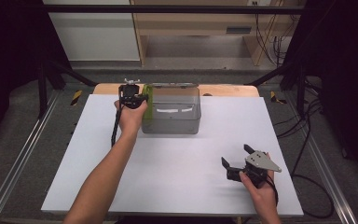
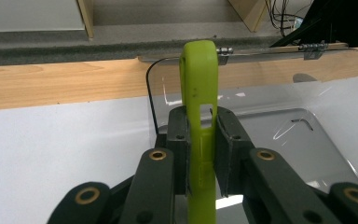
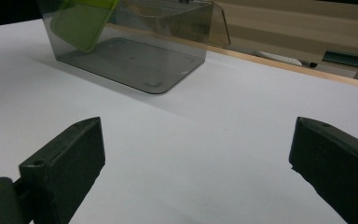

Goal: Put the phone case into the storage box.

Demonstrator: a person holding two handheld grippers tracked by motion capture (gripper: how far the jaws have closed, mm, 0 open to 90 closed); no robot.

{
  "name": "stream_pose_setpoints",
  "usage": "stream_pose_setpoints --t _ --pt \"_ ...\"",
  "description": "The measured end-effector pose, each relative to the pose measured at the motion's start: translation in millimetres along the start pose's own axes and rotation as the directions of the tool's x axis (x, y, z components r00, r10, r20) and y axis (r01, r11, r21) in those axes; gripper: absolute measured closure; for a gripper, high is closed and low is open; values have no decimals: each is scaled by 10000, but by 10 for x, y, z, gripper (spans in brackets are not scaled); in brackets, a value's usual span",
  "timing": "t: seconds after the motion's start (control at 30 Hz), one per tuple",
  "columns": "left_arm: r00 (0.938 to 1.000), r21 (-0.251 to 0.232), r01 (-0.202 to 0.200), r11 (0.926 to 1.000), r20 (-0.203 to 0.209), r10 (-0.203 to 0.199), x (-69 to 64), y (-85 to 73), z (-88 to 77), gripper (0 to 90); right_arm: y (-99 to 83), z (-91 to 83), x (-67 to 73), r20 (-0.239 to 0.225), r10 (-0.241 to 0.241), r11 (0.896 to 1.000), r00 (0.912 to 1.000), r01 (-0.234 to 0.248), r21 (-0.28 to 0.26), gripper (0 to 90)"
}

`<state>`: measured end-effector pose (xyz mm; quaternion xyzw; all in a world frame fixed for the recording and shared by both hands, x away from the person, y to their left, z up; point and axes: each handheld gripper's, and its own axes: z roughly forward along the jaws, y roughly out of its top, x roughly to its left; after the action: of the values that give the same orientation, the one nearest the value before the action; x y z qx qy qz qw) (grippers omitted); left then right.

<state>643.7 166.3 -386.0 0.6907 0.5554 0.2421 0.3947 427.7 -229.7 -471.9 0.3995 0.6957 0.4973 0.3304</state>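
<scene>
— Two grippers show in the high view, and they sit well apart. Where is the left gripper (image 1: 142,97)?

— It is at the far side of the white table (image 1: 177,186), held by the left hand (image 1: 129,116) at the left wall of the clear grey box (image 1: 172,114). Its jaws are clamped on a lime-green flat piece (image 2: 199,135).

— How tight is that hold?

— In the left gripper view the two black jaws press on either face of the green piece, closed down to its thin width. The piece stands upright on its edge between them, and its rounded top rises above the jaw tips.

— And where does the green piece sit relative to the box?

— In the high view it stands along the box's left wall, at its rim. In the right gripper view its lower part shows through the tinted wall, tilted inside the box's left end. Whether it touches the bottom cannot be told.

— What about the right gripper (image 1: 235,158)?

— It rests near the right front of the table in the right hand (image 1: 258,186), with the grey three-cornered plate on top. Its jaws stand wide apart and hold nothing, with only bare white table between them. It points toward the box, which is well away from it.

— And the box itself?

— It stands on the table's far edge, just in front of the wooden strip (image 2: 60,84), with its hinged lid open.
</scene>
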Motion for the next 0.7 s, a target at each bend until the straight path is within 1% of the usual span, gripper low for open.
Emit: stream_pose_setpoints --t 0.17,0.4,0.5,0.57,0.7 --pt "10000 88 27 10000 22 -27 27 3 -10 777 -1 4 6 -21 -57 10000 10000 57 28 38" --pt "9999 -50 99 9999 73 -98 31 -5 8 774 -5 4 2 -10 -10 10000 10000 10 60 38" --pt "10000 -85 82 9999 19 -82 29 -7 16 773 -6 7 3 -16 -14 10000 10000 14 68 38" --pt "9999 -115 167 9998 8 -167 35 -9 26 772 -5 6 3 -19 -23 10000 10000 23 64 38" --pt "9998 -51 181 9998 78 -180 33 -1 27 776 -8 2 -6 -19 19 10000 10000 -19 78 38"
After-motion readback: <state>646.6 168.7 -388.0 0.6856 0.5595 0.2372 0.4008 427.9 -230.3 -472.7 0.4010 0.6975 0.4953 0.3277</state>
